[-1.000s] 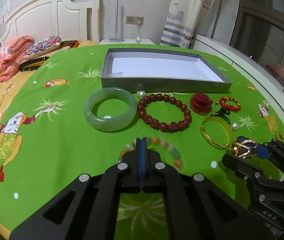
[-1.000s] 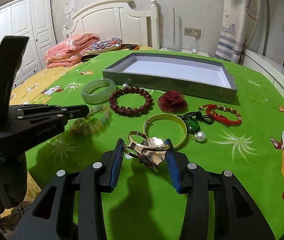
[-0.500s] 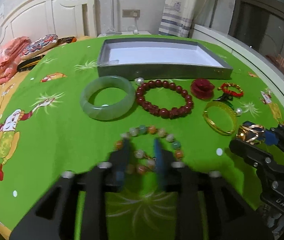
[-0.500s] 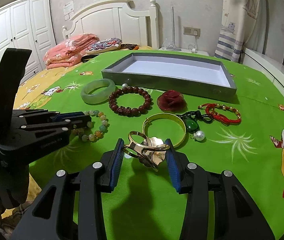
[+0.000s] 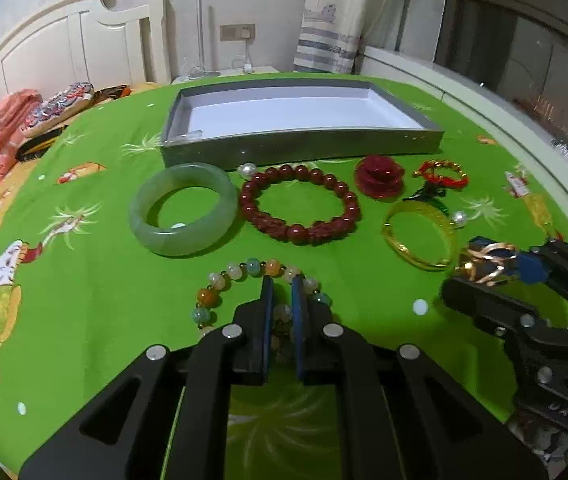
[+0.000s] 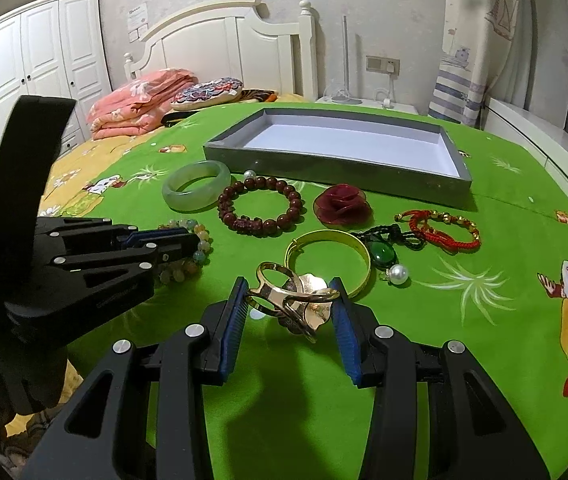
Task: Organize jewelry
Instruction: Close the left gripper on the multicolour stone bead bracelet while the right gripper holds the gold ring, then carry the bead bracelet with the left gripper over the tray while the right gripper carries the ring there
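A grey tray [image 5: 304, 148] [image 6: 336, 170] with a white floor lies at the back of the green cloth. In front of it lie a jade bangle [image 5: 183, 209] [image 6: 195, 185], a dark red bead bracelet [image 5: 300, 204] [image 6: 261, 210], a red rose brooch [image 5: 380, 176] [image 6: 342, 204], a red cord bracelet [image 5: 442, 172] [image 6: 440, 228], a green pendant [image 6: 382, 254] and a gold bangle [image 5: 420, 236] [image 6: 328, 258]. My left gripper [image 5: 282, 284] [image 6: 187, 240] is shut on the near side of a pastel bead bracelet [image 5: 243, 272] [image 6: 187, 256] on the cloth. My right gripper [image 6: 290, 300] [image 5: 500, 266] is shut on a gold brooch [image 6: 296, 300] [image 5: 488, 264].
Loose pearls [image 5: 247, 169] [image 6: 398, 274] lie on the cloth. Pink folded bedding [image 6: 139, 104] and a patterned pillow [image 6: 207, 92] lie at the back left by the white headboard [image 6: 235, 48]. The cloth's right edge [image 5: 556, 200] curves beside a white ledge.
My left gripper let the pastel bead bracelet down onto the cloth, opened, then closed again on its near side. The right gripper has held the gold brooch still.
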Demonstrator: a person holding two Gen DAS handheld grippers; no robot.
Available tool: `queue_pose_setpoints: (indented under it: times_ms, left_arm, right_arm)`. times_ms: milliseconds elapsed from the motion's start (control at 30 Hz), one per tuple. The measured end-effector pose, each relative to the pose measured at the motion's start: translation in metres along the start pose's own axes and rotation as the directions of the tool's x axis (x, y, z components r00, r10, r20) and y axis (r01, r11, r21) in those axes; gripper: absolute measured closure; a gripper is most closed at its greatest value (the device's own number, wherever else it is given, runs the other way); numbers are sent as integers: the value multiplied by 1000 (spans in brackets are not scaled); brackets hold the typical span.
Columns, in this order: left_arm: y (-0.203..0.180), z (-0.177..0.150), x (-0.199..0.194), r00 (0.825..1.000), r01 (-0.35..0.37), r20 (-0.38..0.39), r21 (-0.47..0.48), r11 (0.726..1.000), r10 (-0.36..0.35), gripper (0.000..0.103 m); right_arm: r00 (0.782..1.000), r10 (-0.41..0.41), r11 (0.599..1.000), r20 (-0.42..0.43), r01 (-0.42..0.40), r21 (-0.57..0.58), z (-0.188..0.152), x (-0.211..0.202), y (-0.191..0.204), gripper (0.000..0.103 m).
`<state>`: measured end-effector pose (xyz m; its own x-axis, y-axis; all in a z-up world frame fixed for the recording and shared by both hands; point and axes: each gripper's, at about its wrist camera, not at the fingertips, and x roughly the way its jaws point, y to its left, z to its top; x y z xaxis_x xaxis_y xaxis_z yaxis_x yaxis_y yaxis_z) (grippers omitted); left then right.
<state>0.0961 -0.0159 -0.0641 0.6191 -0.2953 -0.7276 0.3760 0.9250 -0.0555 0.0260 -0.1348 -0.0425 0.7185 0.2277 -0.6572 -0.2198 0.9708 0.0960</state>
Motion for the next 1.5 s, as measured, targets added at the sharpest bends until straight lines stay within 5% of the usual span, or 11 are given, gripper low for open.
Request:
queue_pose_setpoints:
  times_ms: [200,400,500,733,800,867,900,1033,1167,1500]
  left_arm:
    - [-8,5,-18,996,87,25,-1,996,-87,93]
    - [-21,1,-8,997,82,-9,29,996,-81,90]
    - [-32,-2,1,995,96,-33,84,992,-93,67]
    - [-41,-3,6,1000,12,-14,110,994,-11,57]
    - [-40,-6,4,1000,3,-13,120,993,-2,62]
    - [-39,-7,2,1000,1,-10,137,991,1,91]
    - [-38,-8,1,1000,-7,-7,147,989,8,93]
    - [-34,-12,-3,999,-1,35,132,991,-4,94]
    - [-27,-2,-21,986,-72,158,88,993,58,94]
    - [-11,40,-27,964,-116,246,41,992,102,94]
  right_arm:
    - [1000,3,1000,5,-4,6,1,-2,-1,61]
    - [1000,0,1000,10,0,14,1,-5,-4,61]
    - [1000,-3,1000,10,3,22,2,-5,-8,61]
    - [1000,-23,999,12,22,48,1,-8,-18,60]
    - [1000,-23,998,14,22,51,1,-9,-19,60]
    - [1000,-21,998,14,21,52,1,-9,-19,60]
    - [1000,-20,998,14,19,52,2,-8,-19,60]
    - [1000,-17,999,13,17,44,1,-8,-17,60]
    - [1000,-23,999,22,22,35,2,-10,-16,60]
    - [996,-51,999,70,52,-6,34,-2,-13,60]
